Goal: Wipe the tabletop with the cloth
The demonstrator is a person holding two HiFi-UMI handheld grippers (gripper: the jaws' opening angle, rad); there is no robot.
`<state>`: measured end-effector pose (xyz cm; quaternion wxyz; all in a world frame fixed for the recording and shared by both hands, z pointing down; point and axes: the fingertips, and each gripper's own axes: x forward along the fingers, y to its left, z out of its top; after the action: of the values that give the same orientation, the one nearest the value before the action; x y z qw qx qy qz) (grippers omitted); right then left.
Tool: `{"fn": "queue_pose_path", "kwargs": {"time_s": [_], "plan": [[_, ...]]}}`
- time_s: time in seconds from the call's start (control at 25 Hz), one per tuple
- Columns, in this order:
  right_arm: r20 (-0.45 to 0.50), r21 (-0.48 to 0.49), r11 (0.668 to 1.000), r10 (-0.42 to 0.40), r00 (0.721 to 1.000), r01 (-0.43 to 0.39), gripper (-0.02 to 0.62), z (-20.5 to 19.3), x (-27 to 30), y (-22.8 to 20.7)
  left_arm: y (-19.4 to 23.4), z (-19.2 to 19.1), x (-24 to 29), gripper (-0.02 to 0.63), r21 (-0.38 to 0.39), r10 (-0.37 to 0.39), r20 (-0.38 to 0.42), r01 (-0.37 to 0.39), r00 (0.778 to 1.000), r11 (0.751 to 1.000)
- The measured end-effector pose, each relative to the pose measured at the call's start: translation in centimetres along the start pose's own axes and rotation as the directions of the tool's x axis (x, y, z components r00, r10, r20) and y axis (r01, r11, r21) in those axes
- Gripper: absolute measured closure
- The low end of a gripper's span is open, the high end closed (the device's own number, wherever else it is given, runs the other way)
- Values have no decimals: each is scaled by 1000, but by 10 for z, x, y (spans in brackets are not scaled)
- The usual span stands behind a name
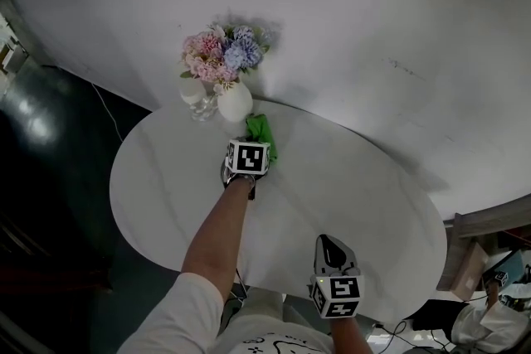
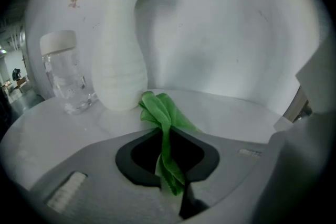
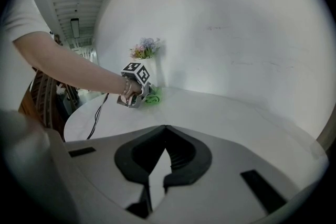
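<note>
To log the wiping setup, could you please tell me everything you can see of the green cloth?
The green cloth looks like soft, thin fabric, bunched into folds. The left gripper is shut on it, its fingers pinching a narrow gathered strip, while the loose end fans out onto the white tabletop just in front of the white vase. Whether it touches the vase cannot be told.

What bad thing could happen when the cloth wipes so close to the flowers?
1. The left hand-held gripper holds the green cloth right beside the tall white vase. A wipe that way could bump it and tip the flowers.
2. The clear jar stands next to the vase near the tabletop's edge, so it might get pushed off.
3. Only a thin bunch of cloth is pinched, so it may slip out.
</note>
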<state>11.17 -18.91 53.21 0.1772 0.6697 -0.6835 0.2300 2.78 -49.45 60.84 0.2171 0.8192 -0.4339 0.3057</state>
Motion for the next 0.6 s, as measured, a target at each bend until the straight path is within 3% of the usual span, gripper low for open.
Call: {"fn": "queue_pose_path", "kwargs": {"time_s": [0.6], "plan": [[20,-37,997,68,998,-67,597,-16,-32,31,58,-64,-70,548,-133,99,-16,-100,995,986]]}}
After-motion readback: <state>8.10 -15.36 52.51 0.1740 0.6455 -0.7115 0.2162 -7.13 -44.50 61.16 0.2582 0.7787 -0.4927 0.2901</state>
